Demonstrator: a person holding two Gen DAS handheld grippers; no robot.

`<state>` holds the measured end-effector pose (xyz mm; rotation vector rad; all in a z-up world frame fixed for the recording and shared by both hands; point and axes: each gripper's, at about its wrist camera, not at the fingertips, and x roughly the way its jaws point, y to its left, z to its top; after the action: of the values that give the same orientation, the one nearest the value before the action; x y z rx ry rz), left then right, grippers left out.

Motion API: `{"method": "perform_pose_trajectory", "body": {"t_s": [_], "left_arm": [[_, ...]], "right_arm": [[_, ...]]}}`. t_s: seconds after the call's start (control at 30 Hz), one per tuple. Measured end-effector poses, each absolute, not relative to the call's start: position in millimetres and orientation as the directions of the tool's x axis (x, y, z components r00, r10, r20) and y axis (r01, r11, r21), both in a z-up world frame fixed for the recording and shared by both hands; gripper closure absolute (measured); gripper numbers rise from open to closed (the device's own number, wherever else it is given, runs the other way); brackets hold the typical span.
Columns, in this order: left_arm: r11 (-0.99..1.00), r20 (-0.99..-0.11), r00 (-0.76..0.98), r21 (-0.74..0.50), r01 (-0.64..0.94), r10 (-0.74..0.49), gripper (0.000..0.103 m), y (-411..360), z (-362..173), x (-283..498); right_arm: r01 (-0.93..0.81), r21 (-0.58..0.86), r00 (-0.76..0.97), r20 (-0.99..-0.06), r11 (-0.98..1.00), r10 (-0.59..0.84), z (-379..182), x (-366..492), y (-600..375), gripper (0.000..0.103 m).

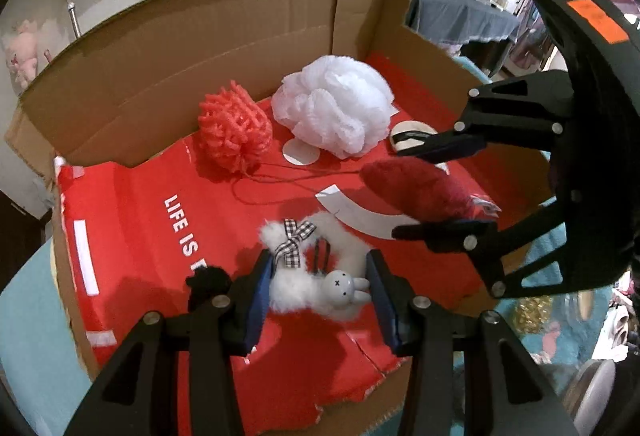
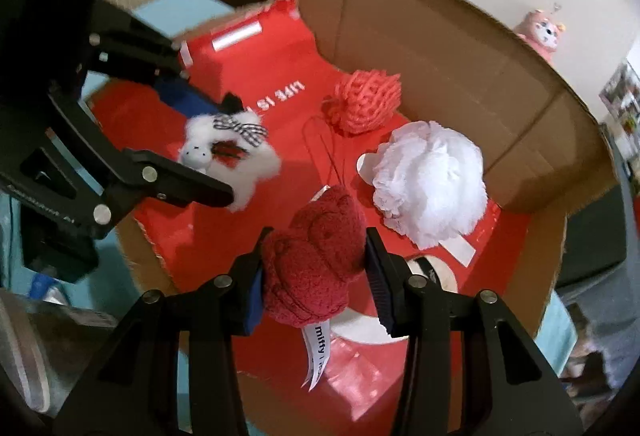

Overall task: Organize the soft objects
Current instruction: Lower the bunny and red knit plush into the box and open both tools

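Two toys held: one per gripper, both above the open brown cardboard box (image 1: 168, 47) with its red printed liner (image 1: 152, 220).
Left gripper (image 1: 320, 290): jaws partly closed, pads pressing both flanks of the fluffy white plush rabbit with the black-and-white checked bow (image 1: 308, 276).
Right gripper (image 2: 316, 276): jaws partly closed on the dark red knitted plush toy with the white sewn tag (image 2: 316, 264).
Rabbit's long axis: across the left jaws, head toward the right pad.
Red toy's long axis: along the right fingers, tag hanging below.
Already inside: coral mesh bath pouf (image 1: 234, 127) and white mesh bath pouf (image 1: 334, 107), against the back wall.
Free liner: directly under and ahead of both jaws, in front of the poufs.
Nearer hand: left for the near-left liner, right for the spot beside the white pouf.
Judgement: release looks like the next step for each.
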<state>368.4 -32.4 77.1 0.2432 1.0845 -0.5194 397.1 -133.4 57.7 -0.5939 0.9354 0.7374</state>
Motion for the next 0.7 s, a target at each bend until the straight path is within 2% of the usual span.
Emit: {"method": "perform_pose_trajectory", "body": {"t_s": [0.37,0.53,0.63,0.7], "left_arm": [[0.874,-0.909,0.334,-0.063,0.482,-0.250,0.054,-38.4,55.2,391.8],[0.881,-0.910,0.329,-0.077,0.468,-0.254,0.054,-34.7,49.7,395.1],[0.885,-0.910,0.321,-0.094,0.455,-0.261,0.053,-32.4,47.4,395.9],[0.886,-0.908,0.321,-0.103,0.453,-0.269,0.052,-30.8,47.0,396.3]], "right_arm": [[-0.787,-0.185,0.357,-0.914,0.588,0.191,35.4,416.0,-120.9,0.059],[-0.783,-0.161,0.321,-0.932,0.601,0.169,29.1,423.1,-120.2,0.059],[-0.776,-0.142,0.304,-0.938,0.615,0.168,27.9,428.1,-121.0,0.057],[-0.768,-0.133,0.301,-0.938,0.626,0.170,28.3,430.4,-122.7,0.050]]}}
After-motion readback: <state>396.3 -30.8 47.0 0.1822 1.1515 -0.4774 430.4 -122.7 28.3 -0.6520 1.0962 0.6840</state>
